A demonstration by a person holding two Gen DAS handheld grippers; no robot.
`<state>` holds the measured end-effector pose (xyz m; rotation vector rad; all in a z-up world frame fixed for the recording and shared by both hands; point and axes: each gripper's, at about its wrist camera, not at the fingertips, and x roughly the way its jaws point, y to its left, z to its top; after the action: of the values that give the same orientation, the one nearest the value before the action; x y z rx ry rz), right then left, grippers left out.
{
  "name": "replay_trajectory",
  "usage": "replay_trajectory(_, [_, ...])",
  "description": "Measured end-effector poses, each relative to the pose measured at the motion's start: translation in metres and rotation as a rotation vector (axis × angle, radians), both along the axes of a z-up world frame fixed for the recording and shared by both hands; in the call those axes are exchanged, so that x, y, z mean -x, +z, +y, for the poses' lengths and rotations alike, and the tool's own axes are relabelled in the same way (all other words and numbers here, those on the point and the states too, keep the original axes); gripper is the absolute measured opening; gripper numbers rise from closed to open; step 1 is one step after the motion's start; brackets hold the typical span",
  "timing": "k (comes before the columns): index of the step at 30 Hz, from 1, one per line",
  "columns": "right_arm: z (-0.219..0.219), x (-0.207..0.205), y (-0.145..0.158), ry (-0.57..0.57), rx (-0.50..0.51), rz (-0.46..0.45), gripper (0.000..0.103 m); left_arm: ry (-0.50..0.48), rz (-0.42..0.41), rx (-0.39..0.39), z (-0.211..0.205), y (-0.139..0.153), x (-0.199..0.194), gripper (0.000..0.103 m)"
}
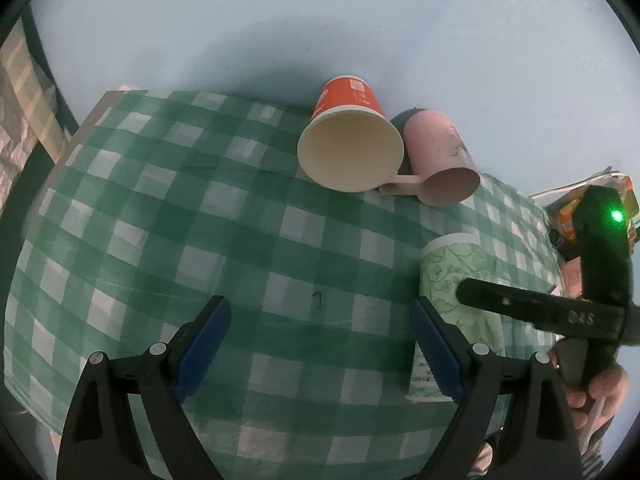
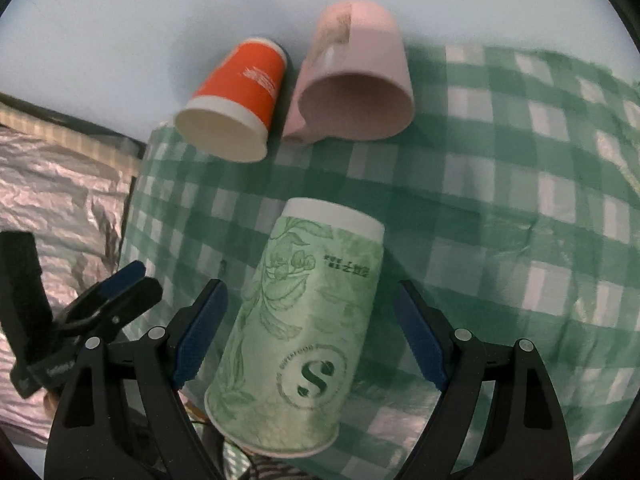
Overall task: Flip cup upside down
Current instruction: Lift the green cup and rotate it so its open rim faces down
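A green leaf-print paper cup [image 2: 304, 332] stands upside down on the checked tablecloth [image 2: 500, 220], rim down near the table's front edge. My right gripper [image 2: 310, 340] is open, one jaw on each side of the cup, apart from it. The cup also shows in the left wrist view [image 1: 460, 292], just right of my left gripper [image 1: 320, 344], which is open and empty over the cloth. An orange paper cup [image 2: 236, 100] and a pink mug [image 2: 356, 76] sit at the back, mouths toward the cameras.
The pale blue wall [image 1: 320, 20] rises right behind the orange cup [image 1: 348, 136] and pink mug [image 1: 440, 160]. A silvery crinkled sheet [image 2: 52, 192] lies past the table's left edge. Orange packets [image 1: 568, 216] sit at the far right.
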<state>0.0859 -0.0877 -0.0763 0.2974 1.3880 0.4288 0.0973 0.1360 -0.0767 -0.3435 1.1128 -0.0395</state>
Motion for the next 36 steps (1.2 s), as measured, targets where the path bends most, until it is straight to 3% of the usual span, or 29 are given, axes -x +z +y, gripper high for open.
replay_trajectory(11, [0.013, -0.009, -0.02, 0.002, 0.008, 0.086, 0.082, 0.003, 0.01, 0.036, 0.003, -0.011, 0.001, 0.092])
replay_trajectory(20, [0.01, -0.006, -0.018, 0.009, -0.044, 0.059, 0.072, 0.017, 0.02, 0.059, 0.006, -0.015, 0.001, 0.092])
replay_trajectory(26, [0.005, 0.013, 0.002, 0.038, -0.079, -0.042, 0.072, 0.055, -0.004, 0.091, 0.014, -0.008, 0.01, 0.092])
replay_trajectory(28, [0.004, 0.023, 0.014, 0.052, -0.083, -0.112, 0.072, 0.072, -0.016, 0.1, 0.015, -0.006, 0.015, 0.092])
replay_trajectory(32, [0.004, 0.048, 0.042, 0.083, -0.073, -0.294, 0.071, 0.086, -0.065, 0.085, 0.009, 0.003, 0.026, 0.092])
replay_trajectory(36, [0.008, 0.069, 0.068, 0.069, 0.03, -0.517, 0.071, 0.116, -0.125, 0.007, 0.002, 0.009, 0.038, 0.092])
